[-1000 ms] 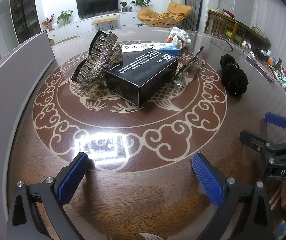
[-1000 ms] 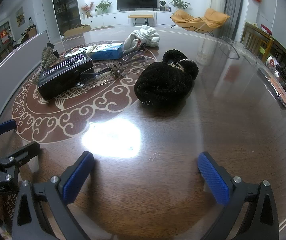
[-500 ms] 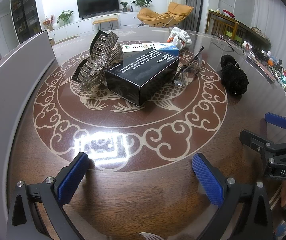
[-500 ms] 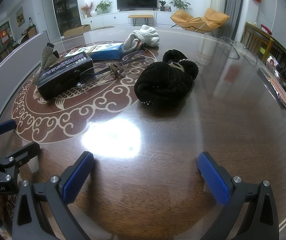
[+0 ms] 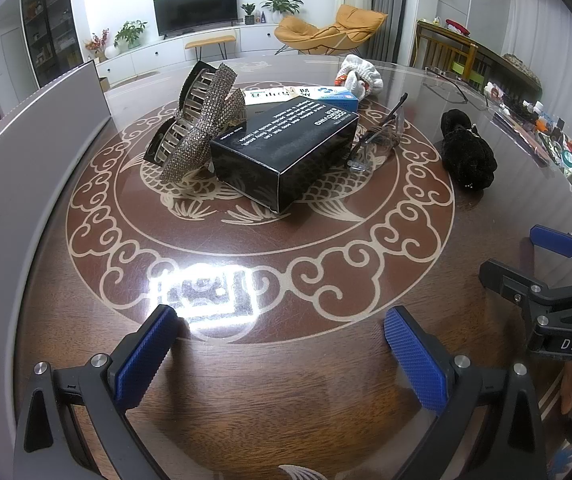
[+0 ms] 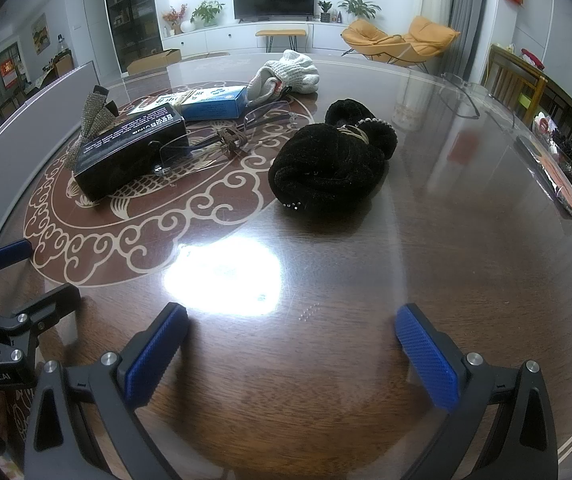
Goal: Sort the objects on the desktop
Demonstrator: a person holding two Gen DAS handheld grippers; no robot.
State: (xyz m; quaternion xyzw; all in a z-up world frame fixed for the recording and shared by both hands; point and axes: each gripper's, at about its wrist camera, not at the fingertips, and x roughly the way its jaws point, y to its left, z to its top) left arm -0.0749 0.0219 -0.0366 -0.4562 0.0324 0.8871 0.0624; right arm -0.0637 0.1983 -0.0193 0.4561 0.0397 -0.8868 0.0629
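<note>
Blue ribbed pads are seen at the bottom of each wrist view, spread wide with nothing between them: the left tool [image 5: 280,354] and the right tool [image 6: 291,354] are both held fully open just above the dark wooden desk [image 6: 465,248], near its front edge, side by side. A bright patch of reflected light is shown on the glossy surface just ahead of each tool.

Further in, on the cream cloud-and-fish inlay [image 5: 405,240] at the middle of the desk, a black box [image 5: 286,148] with white lettering is laid flat. A rhinestone hair claw [image 5: 202,120] is propped against its left side, touching it. A pair of rimless glasses [image 6: 222,140] is rested against the right side of the box, one temple raised. A black fuzzy hair tie [image 6: 329,164] with a beaded band is set apart to the right, on bare wood just beside the inlay ring.

Behind the black box a blue and white carton [image 6: 216,102] is laid flat, and beyond it a white knitted glove [image 6: 289,74] is bunched up. A grey panel [image 5: 26,168] is stood along the left edge of the desk
</note>
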